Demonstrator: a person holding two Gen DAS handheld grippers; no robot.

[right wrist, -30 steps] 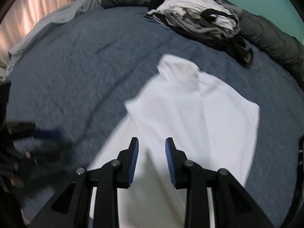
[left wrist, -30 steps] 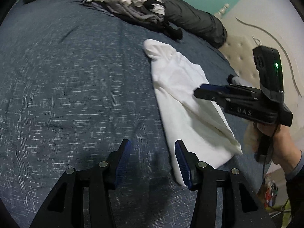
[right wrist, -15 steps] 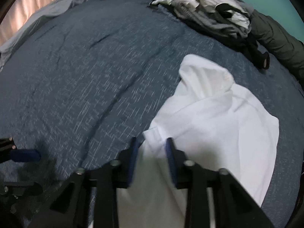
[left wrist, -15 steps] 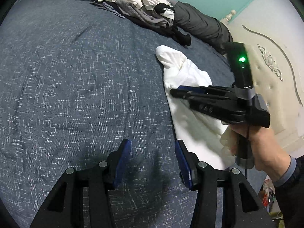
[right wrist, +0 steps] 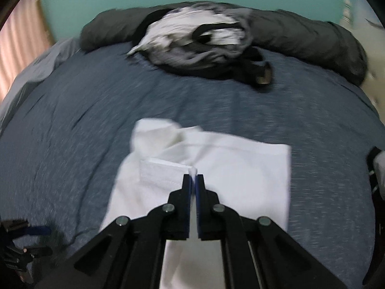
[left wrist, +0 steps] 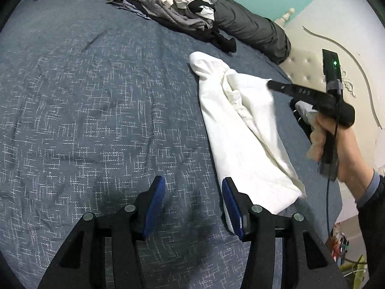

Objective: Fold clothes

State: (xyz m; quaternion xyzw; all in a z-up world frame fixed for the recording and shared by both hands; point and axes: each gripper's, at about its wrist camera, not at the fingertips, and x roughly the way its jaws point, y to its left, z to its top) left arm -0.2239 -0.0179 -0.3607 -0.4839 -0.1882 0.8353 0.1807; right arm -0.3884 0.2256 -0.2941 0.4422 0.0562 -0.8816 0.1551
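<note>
right gripper (right wrist: pixel 193 177): blue pads pinching a folded edge of the white cotton shirt (left wrist: pixel 243 130), frame centre
left gripper (left wrist: pixel 192 202): jaws spread, empty, over the blue-grey bedspread (left wrist: pixel 96 101)
shirt: right-centre of bed

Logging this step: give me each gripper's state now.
Left gripper: open, holding nothing.
Right gripper: closed on the white shirt.

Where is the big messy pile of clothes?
The pile of clothes sits at the far end of the blue bed, against the dark rolled blanket, beyond the white shirt.
</note>
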